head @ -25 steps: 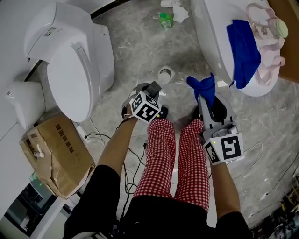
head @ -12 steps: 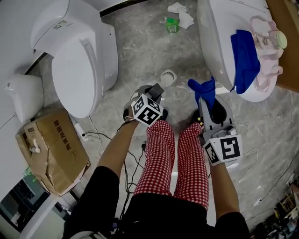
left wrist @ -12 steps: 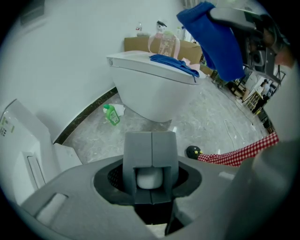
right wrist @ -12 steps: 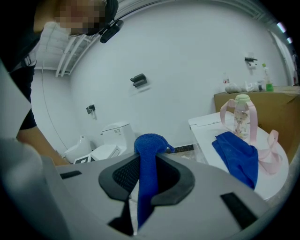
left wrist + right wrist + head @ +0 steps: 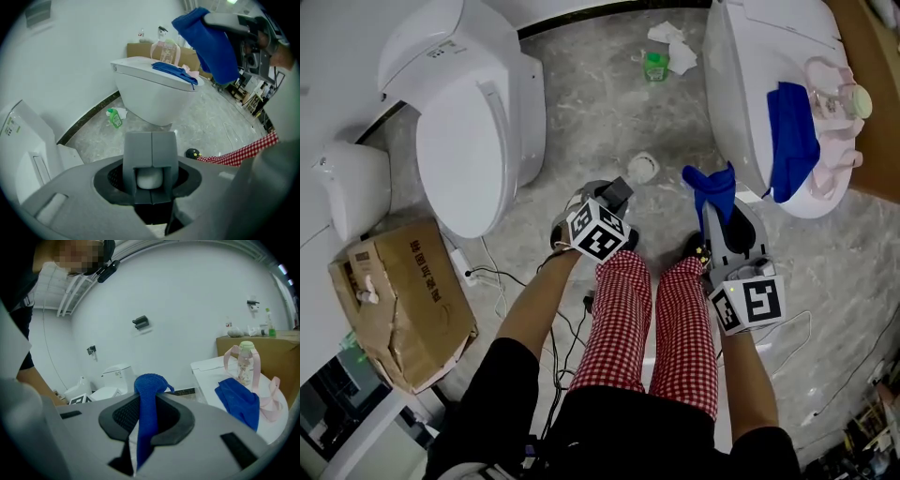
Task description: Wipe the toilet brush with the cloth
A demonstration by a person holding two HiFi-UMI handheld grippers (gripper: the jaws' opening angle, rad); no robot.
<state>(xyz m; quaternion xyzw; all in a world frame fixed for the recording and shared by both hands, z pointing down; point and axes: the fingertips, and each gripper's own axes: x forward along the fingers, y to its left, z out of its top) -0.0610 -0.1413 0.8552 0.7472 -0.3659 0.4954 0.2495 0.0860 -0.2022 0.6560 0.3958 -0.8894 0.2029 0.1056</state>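
Looking down, I have a white toilet (image 5: pixel 478 141) at far left with its lid shut, and below it a battered cardboard box (image 5: pixel 403 309) whose contents I cannot make out. My left gripper (image 5: pixel 614 202) points steeply at the floor, its fingers clamped on the grey handle of the toilet brush (image 5: pixel 151 150), held above my left foot. Just beyond it a small white cup (image 5: pixel 642 167) stands on the floor, and farther off a green bottle (image 5: pixel 654 66) lies beside crumpled tissue (image 5: pixel 675 47). My right gripper (image 5: pixel 147 413) has its fingers pinched together on the blue cloth (image 5: pixel 149 385), well apart from the brush. At right, a second toilet (image 5: pixel 741 84) carries another blue cloth (image 5: pixel 792 141) and a pink-strapped bottle (image 5: pixel 848 94) on its closed lid.
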